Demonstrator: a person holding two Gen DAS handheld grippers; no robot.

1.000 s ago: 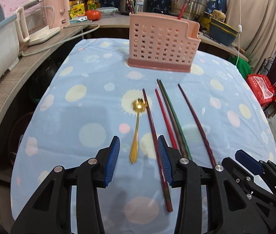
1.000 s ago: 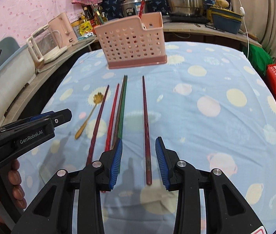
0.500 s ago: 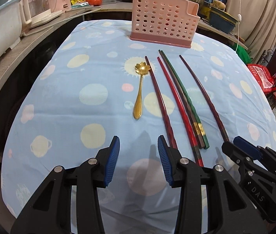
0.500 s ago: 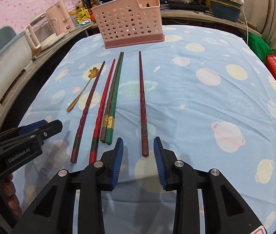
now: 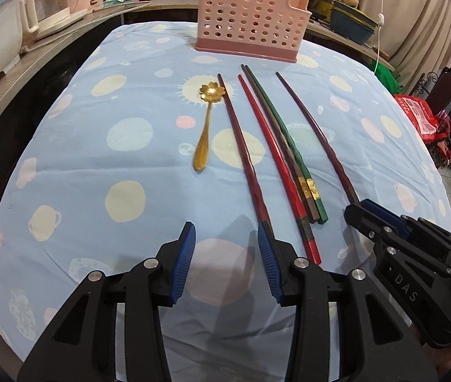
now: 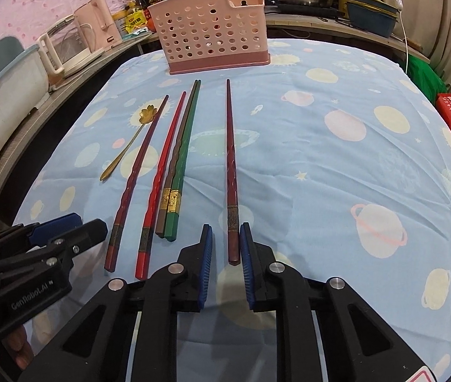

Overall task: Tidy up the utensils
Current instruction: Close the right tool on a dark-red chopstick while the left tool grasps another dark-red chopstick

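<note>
Pink basket [image 6: 212, 28]: upright at far edge of surface [image 6: 337, 165]. Gold spoon [image 5: 205, 127] and five chopsticks: flat mid-surface, side by side. Right gripper [image 6: 224, 265]: fingers narrow, straddling near end of dark red chopstick [image 6: 231, 172]. Left gripper [image 5: 226, 262]: fingers wide, holding nothing, near edge.

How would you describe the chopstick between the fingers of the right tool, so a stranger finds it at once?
Start at the pink perforated basket on the planet-print tablecloth. Five chopsticks lie before it. It is the dark maroon chopstick, farthest right and alone, set apart from the other four by bare cloth.
</note>
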